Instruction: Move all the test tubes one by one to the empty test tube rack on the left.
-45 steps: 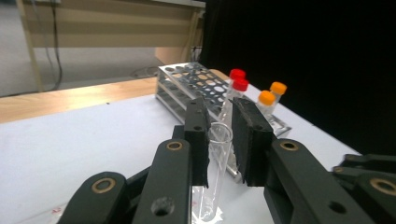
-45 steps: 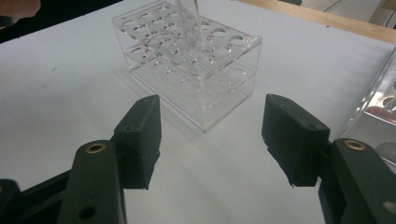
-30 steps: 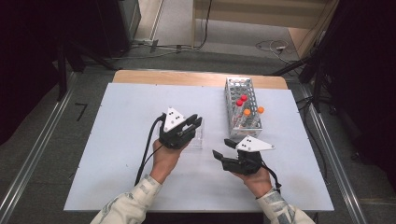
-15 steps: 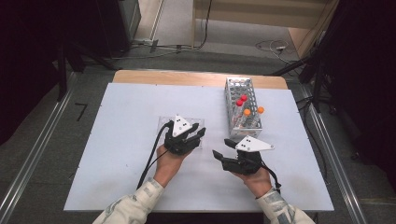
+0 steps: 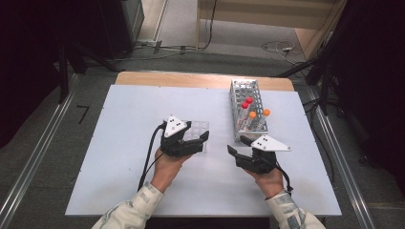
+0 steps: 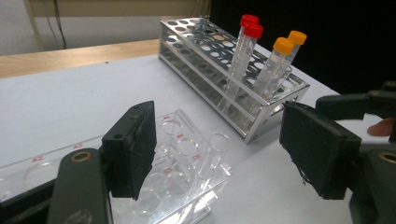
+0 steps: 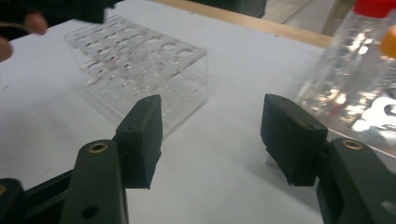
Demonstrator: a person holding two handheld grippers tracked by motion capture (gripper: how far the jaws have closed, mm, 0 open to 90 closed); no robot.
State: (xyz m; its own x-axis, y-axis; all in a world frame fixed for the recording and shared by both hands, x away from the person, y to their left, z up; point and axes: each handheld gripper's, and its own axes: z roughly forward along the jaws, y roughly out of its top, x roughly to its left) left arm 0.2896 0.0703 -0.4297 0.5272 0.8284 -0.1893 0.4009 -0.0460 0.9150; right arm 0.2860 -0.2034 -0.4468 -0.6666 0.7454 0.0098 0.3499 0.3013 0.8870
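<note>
White sheeting covers the counter, with a strip of bare wood along its far edge and dark floor and cables beyond. A person's two sleeved forearms come in from the near side, each hand holding a black two-jaw tool.

On the left, the left gripper sits at a clear plastic rack that lies flat on the sheeting near the middle of the counter. Its jaws have just been opening and now stand wide apart. In the left gripper view the clear plastic rack lies low between and behind them, with one pad close over its near end; whether that pad touches the plastic cannot be told, and the other pad stands well clear of it, so nothing is gripped.

On the right, the right gripper hovers just in front of a metal rack that stands toward the far right of the counter. Its jaws are also spread wide, with only bare white sheeting between them in the right gripper view; they hold nothing.

The metal rack carries four capped tubes at its near end: two red-capped tubes and two orange-capped tubes, all upright and slightly leaning. In the left gripper view the red-capped tubes stand behind the orange-capped tubes, with rows of empty holes running away toward the wooden edge.

The two racks are near each other but apart, the clear one to the left of the metal one.
</note>
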